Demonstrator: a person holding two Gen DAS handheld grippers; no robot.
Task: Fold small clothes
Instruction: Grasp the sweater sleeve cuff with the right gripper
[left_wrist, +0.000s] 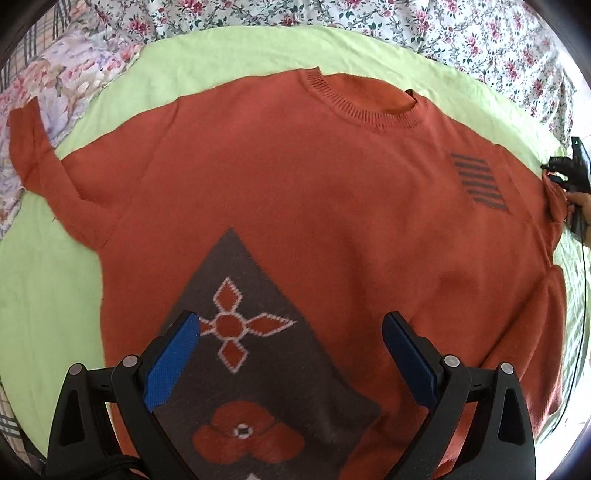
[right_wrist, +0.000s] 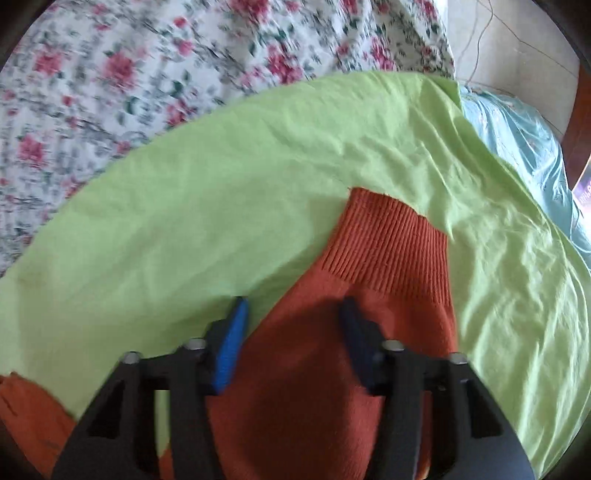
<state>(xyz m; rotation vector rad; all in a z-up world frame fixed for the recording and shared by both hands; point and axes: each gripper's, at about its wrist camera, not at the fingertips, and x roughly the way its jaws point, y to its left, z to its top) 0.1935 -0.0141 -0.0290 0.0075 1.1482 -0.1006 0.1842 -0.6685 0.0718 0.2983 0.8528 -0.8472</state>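
Observation:
An orange knit sweater (left_wrist: 295, 177) lies spread flat, front up, on a light green sheet (left_wrist: 48, 277). It has a brown diamond panel with flower patterns (left_wrist: 251, 350) and a small striped patch (left_wrist: 478, 182). My left gripper (left_wrist: 291, 325) is open above the sweater's lower front, over the brown panel. My right gripper (right_wrist: 293, 306) is open, its jaws on either side of the sweater's right sleeve (right_wrist: 332, 350), just behind the ribbed cuff (right_wrist: 388, 243). The right gripper also shows at the far right of the left wrist view (left_wrist: 570, 177).
The green sheet (right_wrist: 184, 221) lies over a floral bedspread (left_wrist: 424, 29). A pale blue cloth (right_wrist: 528, 147) lies at the bed's right edge, with bare floor beyond. The sweater's left sleeve (left_wrist: 33, 155) reaches onto a floral pillow (left_wrist: 66, 70).

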